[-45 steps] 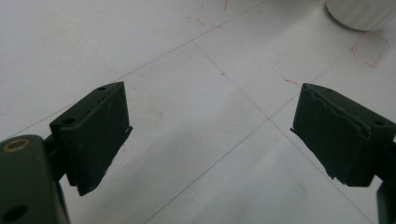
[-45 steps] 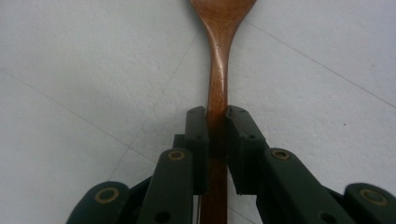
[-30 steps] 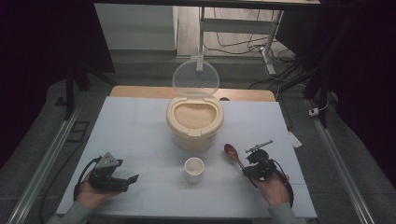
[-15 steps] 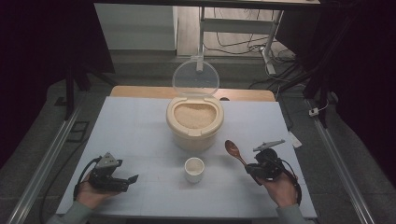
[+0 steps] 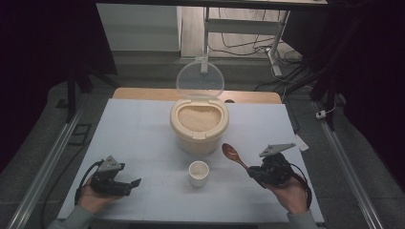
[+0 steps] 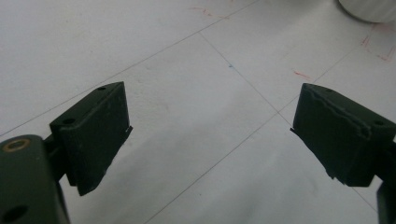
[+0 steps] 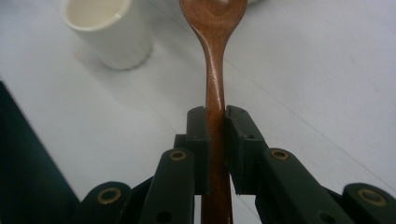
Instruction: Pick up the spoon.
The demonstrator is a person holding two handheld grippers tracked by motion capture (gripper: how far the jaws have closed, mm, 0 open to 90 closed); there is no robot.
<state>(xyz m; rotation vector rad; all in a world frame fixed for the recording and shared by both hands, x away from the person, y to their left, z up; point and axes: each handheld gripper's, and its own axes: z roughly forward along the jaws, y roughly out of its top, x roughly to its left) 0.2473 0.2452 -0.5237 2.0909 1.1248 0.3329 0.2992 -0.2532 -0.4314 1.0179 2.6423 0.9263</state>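
Observation:
A brown wooden spoon (image 5: 232, 155) (image 7: 214, 56) is clamped by its handle in my right gripper (image 5: 254, 171) (image 7: 215, 122), which is shut on it at the table's right front. The spoon's bowl points up and left toward a cream rice container (image 5: 199, 125) whose clear lid (image 5: 200, 79) stands raised. A small white cup (image 5: 198, 172) (image 7: 108, 29) stands in front of the container, left of the spoon. My left gripper (image 5: 134, 184) (image 6: 210, 135) rests at the front left with its jaws wide apart over bare table.
The white table top (image 5: 138, 129) has a wooden strip (image 5: 143, 93) along its far edge. Metal rails (image 5: 45, 164) run along both sides on the floor. A frame and cables (image 5: 239, 45) lie beyond the table.
My right gripper has risen and shifted right with the spoon, which now tilts up off the table. The left gripper has stayed still.

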